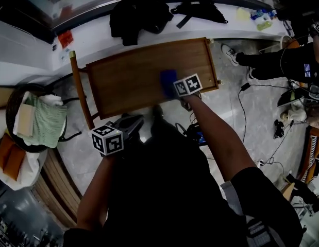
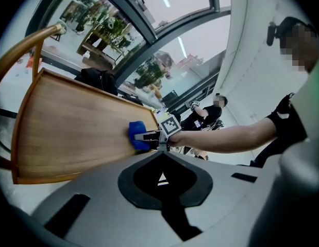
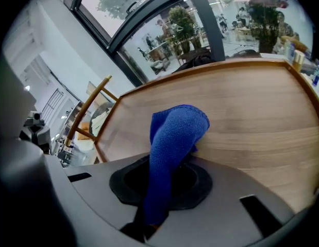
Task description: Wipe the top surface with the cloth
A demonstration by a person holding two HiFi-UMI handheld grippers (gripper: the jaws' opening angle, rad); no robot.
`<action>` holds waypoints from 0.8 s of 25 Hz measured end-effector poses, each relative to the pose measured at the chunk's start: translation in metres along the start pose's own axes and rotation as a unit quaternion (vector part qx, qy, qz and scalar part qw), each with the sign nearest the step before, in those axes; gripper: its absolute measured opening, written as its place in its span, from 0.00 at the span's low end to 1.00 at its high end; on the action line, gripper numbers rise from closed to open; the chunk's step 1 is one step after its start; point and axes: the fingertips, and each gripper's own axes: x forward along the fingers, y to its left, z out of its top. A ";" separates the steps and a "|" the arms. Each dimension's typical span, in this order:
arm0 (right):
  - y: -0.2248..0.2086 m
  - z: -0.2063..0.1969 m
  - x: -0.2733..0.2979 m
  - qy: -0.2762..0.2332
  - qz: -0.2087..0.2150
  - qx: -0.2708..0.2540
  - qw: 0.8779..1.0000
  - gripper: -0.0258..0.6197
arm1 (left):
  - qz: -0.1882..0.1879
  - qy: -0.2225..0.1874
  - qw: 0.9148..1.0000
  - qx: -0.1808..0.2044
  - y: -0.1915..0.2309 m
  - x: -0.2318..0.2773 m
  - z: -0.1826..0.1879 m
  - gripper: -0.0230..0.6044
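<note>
The right gripper (image 3: 158, 192) pinches the cloth (image 3: 175, 133) onto the top (image 1: 128, 78) toward 3 o'clock, ready to wipe; the left gripper (image 1: 129, 123), jaws together and empty, hangs clear at 7 o'clock.

Left gripper (image 2: 162, 179): grey body fills the foreground, jaws together, nothing between them. Beyond it, a wooden tabletop (image 2: 71, 122) with a raised rim, on which a blue cloth (image 2: 136, 136) lies pressed near the right edge, clamped in the right gripper (image 2: 147, 137), whose marker cube (image 2: 169, 124) and a bare forearm (image 2: 226, 138) extend to the right. Also present: a curved wooden chair rail (image 2: 22, 53) at upper left, black bags (image 2: 100, 78) past the table's far edge, a seated person in black (image 2: 205, 115) behind, and slanted window frames (image 2: 149, 22) overhead.
</note>
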 end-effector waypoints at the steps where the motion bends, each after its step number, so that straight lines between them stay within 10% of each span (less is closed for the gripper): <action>1: -0.009 -0.002 -0.007 -0.003 -0.008 0.001 1.000 0.13 | -0.003 0.001 1.000 0.000 -0.002 0.005 0.000 0.05; 20: -0.135 -0.018 -0.093 0.008 -0.164 0.010 0.986 0.13 | -0.016 -0.004 1.000 -0.008 -0.018 0.051 0.003 0.05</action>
